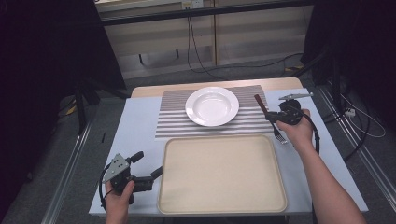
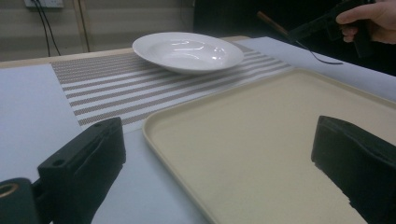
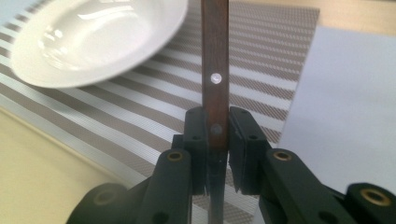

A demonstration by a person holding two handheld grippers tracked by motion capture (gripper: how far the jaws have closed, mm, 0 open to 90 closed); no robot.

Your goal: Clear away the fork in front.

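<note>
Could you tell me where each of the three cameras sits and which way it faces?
High view: above the person's side, looking forward and down on the table; both forearms, left gripper and right gripper show.
Left gripper view: rides the left gripper, looking across the tray toward the plate; the right hand shows.
Right gripper view: rides the right gripper, looking along the fork.
All share the plate and striped mat.

Wooden-handled fork (image 1: 270, 119) clamped in the right gripper (image 1: 275, 116), tilted over the striped placemat (image 1: 177, 119) beside the white plate (image 1: 212, 106).
</note>
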